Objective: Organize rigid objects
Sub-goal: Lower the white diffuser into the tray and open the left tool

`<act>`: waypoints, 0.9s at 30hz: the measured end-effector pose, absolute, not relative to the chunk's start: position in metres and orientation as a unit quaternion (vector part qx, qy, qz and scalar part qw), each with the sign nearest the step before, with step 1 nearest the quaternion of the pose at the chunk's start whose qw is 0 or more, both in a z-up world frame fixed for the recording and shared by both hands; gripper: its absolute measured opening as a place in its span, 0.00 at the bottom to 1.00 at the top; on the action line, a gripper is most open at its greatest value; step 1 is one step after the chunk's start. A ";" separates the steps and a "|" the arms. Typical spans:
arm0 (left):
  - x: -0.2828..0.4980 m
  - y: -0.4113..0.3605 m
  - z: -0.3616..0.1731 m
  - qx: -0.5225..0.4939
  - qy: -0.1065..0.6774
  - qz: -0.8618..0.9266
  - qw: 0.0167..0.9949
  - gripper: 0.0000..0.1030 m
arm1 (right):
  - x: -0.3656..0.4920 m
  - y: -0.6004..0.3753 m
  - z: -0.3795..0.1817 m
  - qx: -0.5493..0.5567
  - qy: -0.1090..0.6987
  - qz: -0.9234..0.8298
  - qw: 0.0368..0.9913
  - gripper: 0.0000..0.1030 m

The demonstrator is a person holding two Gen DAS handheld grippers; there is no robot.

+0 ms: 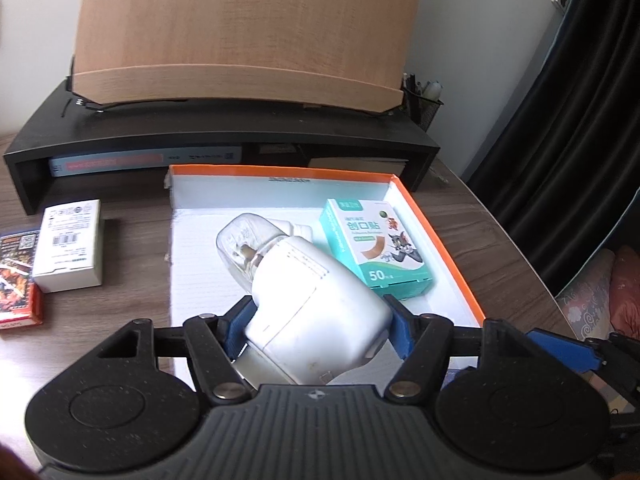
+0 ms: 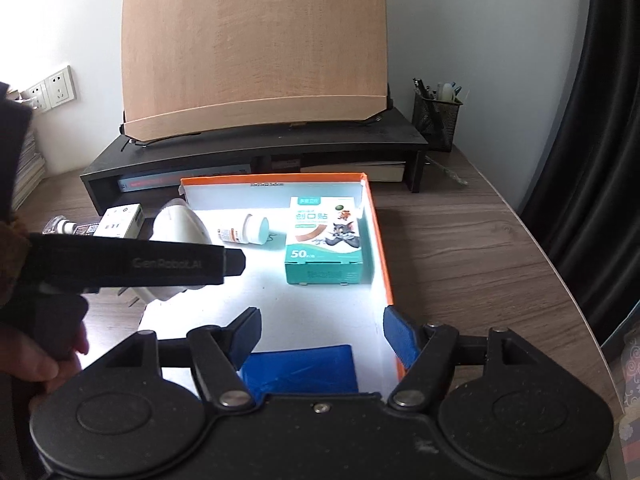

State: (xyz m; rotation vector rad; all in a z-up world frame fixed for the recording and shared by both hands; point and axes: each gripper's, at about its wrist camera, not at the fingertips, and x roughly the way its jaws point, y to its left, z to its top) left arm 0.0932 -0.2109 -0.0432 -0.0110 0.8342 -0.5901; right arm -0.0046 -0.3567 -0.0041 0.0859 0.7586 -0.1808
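My left gripper [image 1: 318,326] is shut on a white plug-in device with a clear bottle at its front [image 1: 304,276], its blue pads pressing both sides. It holds the device tilted over an orange-rimmed white tray [image 1: 440,240]. In the right wrist view the same gripper [image 2: 232,262] comes in from the left with the white device [image 2: 180,220] over the tray's left edge. A teal plaster box [image 2: 324,240] and a small white pill bottle [image 2: 246,232] lie inside the tray [image 2: 380,240]. My right gripper [image 2: 324,334] is open at the tray's near end, above a flat blue packet [image 2: 300,368].
A white carton [image 1: 68,244] and a red box [image 1: 18,276] sit on the wooden table left of the tray. Behind the tray a black shelf riser [image 2: 260,148] carries a wooden board [image 2: 256,48], with a mesh pen holder [image 2: 436,120] at its right. A hand [image 2: 40,360] grips the left tool.
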 end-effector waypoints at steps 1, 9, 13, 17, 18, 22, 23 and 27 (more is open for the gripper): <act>0.094 -0.214 -0.045 -0.004 0.400 -0.285 0.871 0.66 | -0.007 -0.358 -0.003 0.042 0.367 -0.089 0.925 0.78; 0.098 -0.234 -0.055 0.011 0.416 -0.297 0.860 0.66 | -0.026 -0.364 0.006 0.051 0.344 -0.075 0.934 0.88; 0.092 -0.229 -0.045 0.005 0.407 -0.300 0.863 0.71 | -0.036 -0.362 0.016 0.052 0.320 -0.077 0.943 0.88; 0.085 -0.217 -0.032 -0.002 0.399 -0.289 0.870 0.72 | -0.041 -0.359 0.026 0.056 0.305 -0.077 0.947 0.88; 0.083 -0.213 -0.029 -0.003 0.398 -0.284 0.872 0.72 | -0.041 -0.356 0.026 0.058 0.307 -0.076 0.947 0.88; 0.078 -0.196 -0.018 -0.006 0.401 -0.259 0.879 0.76 | -0.038 -0.341 0.027 0.049 0.311 -0.075 0.946 0.88; 0.077 -0.192 -0.016 -0.005 0.401 -0.252 0.881 0.78 | -0.037 -0.338 0.028 0.048 0.311 -0.074 0.946 0.88; 0.073 -0.170 -0.004 -0.004 0.397 -0.226 0.890 0.83 | -0.032 -0.325 0.032 0.058 0.310 -0.057 0.947 0.88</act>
